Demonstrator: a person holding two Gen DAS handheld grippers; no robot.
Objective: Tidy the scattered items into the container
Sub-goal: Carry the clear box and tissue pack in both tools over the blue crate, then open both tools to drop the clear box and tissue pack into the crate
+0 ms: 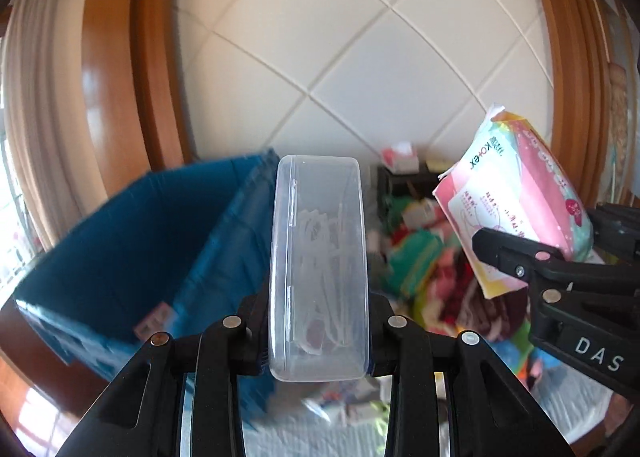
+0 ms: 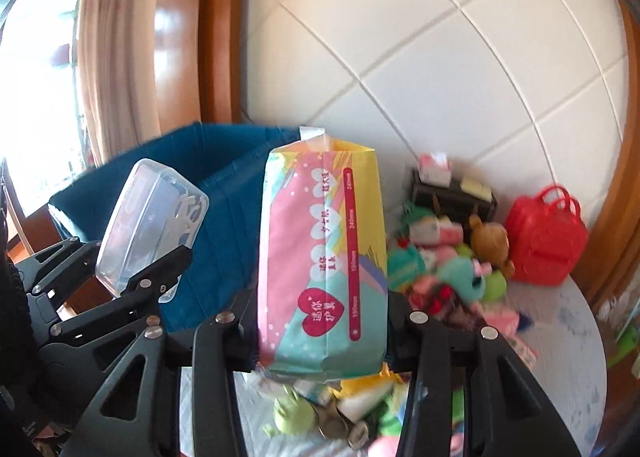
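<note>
Left wrist view: the left hand-held gripper (image 1: 319,331) clamps a clear plastic box (image 1: 319,265) by its long sides, the box standing on end above the jaws with thin white picks visible inside. Behind it and to the left sits a blue fabric bin (image 1: 132,241), open at the top, the box held apart from it in the air. At right, the right hand-held gripper (image 1: 532,257) enters the frame gripping a pink pad packet (image 1: 516,201), which tilts to the left.

From the right wrist view, that packet (image 2: 324,261) stands upright between the jaws of the right hand-held gripper (image 2: 322,331), pinched at its lower half. At left, the left hand-held gripper (image 2: 132,273) holds the clear box (image 2: 152,225) tilted, in front of the bin's (image 2: 224,161) near wall. The bin rests at the far left of a pale patterned surface (image 2: 568,341), against a white tiled wall (image 2: 440,57).

To the right of the packet, a heap of small plush toys (image 2: 452,273) and packets lies scattered on the surface, with a red toy bag (image 2: 546,239) at the far right and a dark tray (image 2: 454,193) bearing small boxes behind the heap. More clutter lies blurred beneath the gripper. A curtain (image 2: 116,57) and wooden frame (image 2: 218,29) stand at the far left.
</note>
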